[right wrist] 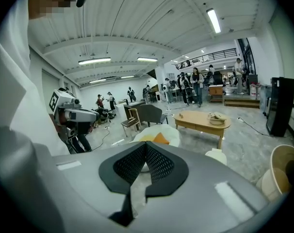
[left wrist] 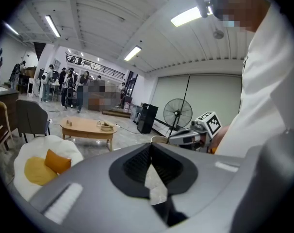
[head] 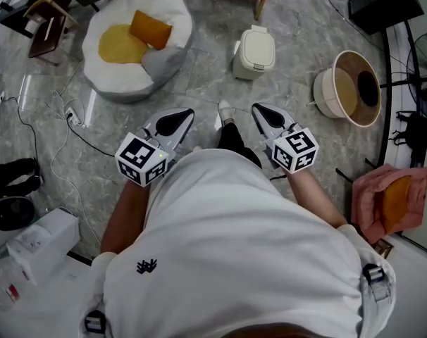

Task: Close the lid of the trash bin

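With left hand-held gripper and right hand-held gripper closed empty, head view alone shows lid down on trash bin near beanbag

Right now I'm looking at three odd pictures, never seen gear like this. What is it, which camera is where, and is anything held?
There is no robot: a person holds a handheld gripper in each hand. The downward picture comes from a camera on their head and shows the left gripper and right gripper above a grey floor. The other two come from cameras riding on each gripper, looking along its fingers. Both pairs meet at the tips and hold nothing. On the floor ahead are a small cream trash bin, a white beanbag and a round tub.
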Available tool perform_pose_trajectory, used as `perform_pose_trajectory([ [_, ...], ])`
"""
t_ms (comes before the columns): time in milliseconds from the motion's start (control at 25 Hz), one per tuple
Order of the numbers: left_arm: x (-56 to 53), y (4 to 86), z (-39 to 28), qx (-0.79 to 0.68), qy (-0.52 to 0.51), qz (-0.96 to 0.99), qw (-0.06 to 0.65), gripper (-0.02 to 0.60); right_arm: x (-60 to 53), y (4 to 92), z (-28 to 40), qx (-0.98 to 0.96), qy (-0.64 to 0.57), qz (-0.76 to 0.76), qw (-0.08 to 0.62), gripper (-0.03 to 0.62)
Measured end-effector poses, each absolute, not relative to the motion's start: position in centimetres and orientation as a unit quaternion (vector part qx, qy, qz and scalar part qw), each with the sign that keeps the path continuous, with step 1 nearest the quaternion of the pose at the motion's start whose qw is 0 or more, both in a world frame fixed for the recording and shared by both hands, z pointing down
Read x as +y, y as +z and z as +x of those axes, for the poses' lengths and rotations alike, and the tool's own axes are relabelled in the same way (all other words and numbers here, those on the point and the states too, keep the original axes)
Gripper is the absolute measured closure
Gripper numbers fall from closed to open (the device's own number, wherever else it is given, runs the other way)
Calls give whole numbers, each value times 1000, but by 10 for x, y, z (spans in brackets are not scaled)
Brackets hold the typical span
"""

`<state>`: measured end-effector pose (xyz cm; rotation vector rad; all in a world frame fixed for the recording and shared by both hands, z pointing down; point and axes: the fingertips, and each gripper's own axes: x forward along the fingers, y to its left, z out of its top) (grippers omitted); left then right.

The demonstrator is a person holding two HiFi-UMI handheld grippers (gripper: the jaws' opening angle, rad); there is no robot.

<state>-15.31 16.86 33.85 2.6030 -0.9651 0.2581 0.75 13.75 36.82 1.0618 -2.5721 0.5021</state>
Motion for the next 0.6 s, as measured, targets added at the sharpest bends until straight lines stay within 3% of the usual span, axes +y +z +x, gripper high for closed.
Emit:
perform_pose_trajectory([
  [600,174,338,-154,-334,93,922,174,526,146,364,1,-901,166,367,159,592],
])
